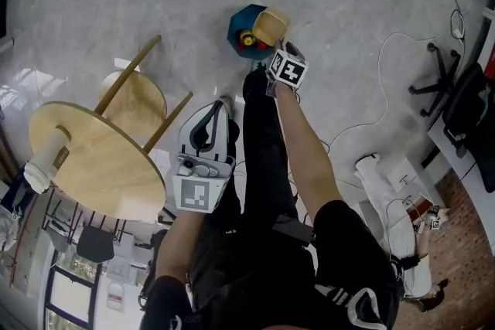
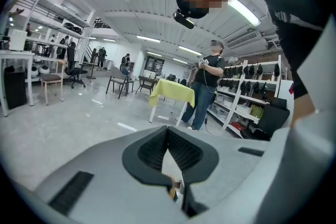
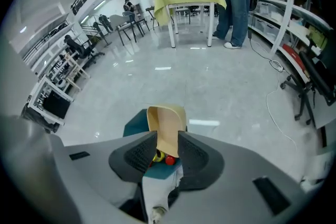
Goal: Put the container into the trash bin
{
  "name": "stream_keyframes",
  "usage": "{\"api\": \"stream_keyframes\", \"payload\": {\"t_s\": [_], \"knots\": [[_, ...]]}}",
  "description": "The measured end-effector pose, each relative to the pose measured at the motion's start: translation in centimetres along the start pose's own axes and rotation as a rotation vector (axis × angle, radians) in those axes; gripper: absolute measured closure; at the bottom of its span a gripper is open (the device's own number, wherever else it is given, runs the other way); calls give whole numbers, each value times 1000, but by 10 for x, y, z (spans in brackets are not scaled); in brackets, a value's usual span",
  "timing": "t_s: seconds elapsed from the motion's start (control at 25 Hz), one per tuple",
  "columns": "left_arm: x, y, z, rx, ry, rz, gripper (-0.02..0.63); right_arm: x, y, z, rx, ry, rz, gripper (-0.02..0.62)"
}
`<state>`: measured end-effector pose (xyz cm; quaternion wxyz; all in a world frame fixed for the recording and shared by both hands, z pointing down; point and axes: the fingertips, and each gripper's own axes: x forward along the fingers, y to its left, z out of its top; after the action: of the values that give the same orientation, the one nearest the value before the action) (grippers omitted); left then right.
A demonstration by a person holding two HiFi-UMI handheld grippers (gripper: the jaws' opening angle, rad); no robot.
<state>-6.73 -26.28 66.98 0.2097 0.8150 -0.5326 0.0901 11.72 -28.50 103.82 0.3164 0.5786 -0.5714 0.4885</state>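
Pointing lengthwise out past wide-open right claw (image 3: 167,140), tan container (image 3: 167,122), hollow side up, over trash bin (image 3: 135,124), left claw (image 2: 168,130) closed.

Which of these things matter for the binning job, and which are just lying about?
In the job: tan container, blue trash bin below it, right gripper, jaws open around the container.
Lying about: round wooden table, white cylinder on it, office chair, floor cable.
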Motion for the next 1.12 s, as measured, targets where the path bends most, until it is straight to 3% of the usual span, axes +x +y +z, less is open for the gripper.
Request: {"api": "stream_keyframes", "payload": {"t_s": [0.2,0.48,0.68,0.84,1.12], "knots": [[-38,-21,48,13,-23,-13,597,-92,9,-7,-10,-7,23,516],[-112,-52,120,19,-119,-43,597,-249,55,-3,-183,-117,124,560],[-175,-72,153,75,-168,-80,597,-366,83,4,-216,-256,165,568],[-230,-78,175,88,-194,-65,597,-474,108,8,-215,-433,187,568],[-305,-122,193,86,-226,-114,597,-636,123,-23,-228,-678,229,568]]}}
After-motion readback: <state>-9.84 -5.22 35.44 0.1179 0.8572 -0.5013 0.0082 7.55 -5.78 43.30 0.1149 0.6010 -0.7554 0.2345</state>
